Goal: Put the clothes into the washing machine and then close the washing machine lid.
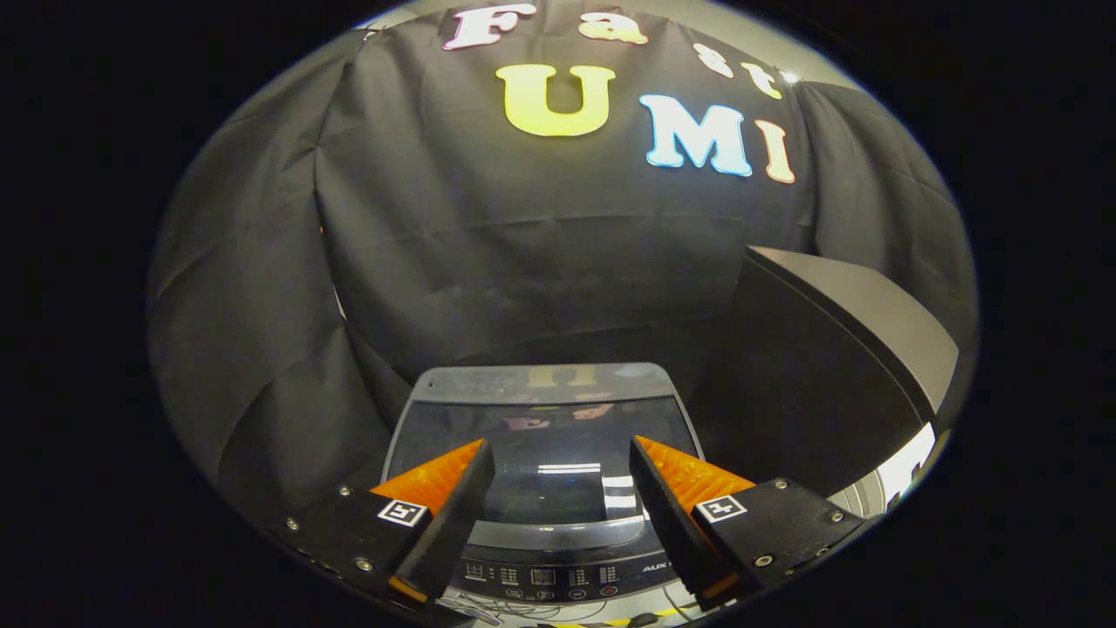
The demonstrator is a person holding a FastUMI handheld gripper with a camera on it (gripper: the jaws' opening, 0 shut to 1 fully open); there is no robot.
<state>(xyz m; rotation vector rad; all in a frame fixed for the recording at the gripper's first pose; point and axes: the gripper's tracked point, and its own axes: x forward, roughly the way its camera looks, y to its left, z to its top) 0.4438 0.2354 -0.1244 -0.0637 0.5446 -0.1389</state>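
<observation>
Hovering above the washing machine (542, 436), whose glass lid (545, 462) already lies flat, the tongs (562, 453) are held wide apart, gripping nothing.

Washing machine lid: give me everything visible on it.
The washing machine lid is a dark, glossy, glass-like panel in a grey frame, lying flat and closed on the washing machine. It mirrors lights and the wall. The control panel sits at its near edge. The gripper is open above it, fingers apart, not visibly touching.
</observation>
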